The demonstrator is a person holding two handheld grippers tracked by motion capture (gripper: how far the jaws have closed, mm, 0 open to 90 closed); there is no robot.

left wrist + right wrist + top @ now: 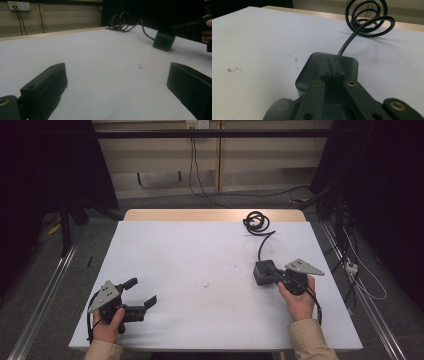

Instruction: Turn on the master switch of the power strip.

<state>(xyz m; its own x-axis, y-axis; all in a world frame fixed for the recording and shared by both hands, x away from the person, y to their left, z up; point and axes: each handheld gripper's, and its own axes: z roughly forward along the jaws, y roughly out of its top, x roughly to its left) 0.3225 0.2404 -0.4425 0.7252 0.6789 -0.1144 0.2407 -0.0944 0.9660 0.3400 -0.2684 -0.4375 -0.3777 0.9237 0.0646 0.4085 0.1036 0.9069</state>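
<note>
**grippers at rest over white table, right one above black adapter**

found on white table [200,265]: black power adapter [263,271] at about 3 o'clock of the surface, lying flat. attached cord [262,242] running toward 12 o'clock, ending in a loose coil [256,221] near the far edge at about 1 o'clock.

right gripper [278,276] held in right hand [299,299], at 4 o'clock of the table, pointing toward 9 o'clock. jaws pressed together, tips resting over the top face of the adapter [327,72], gripping nothing. contact with the casing not determinable.

left gripper [140,292] held in left hand [107,325], at 8 o'clock of the table, well apart from the adapter. jaws spread wide, bare tabletop between them.

noted also: small dark mark [206,284] near table centre; wall socket [18,5] with plugged leads beyond the far edge.
</note>
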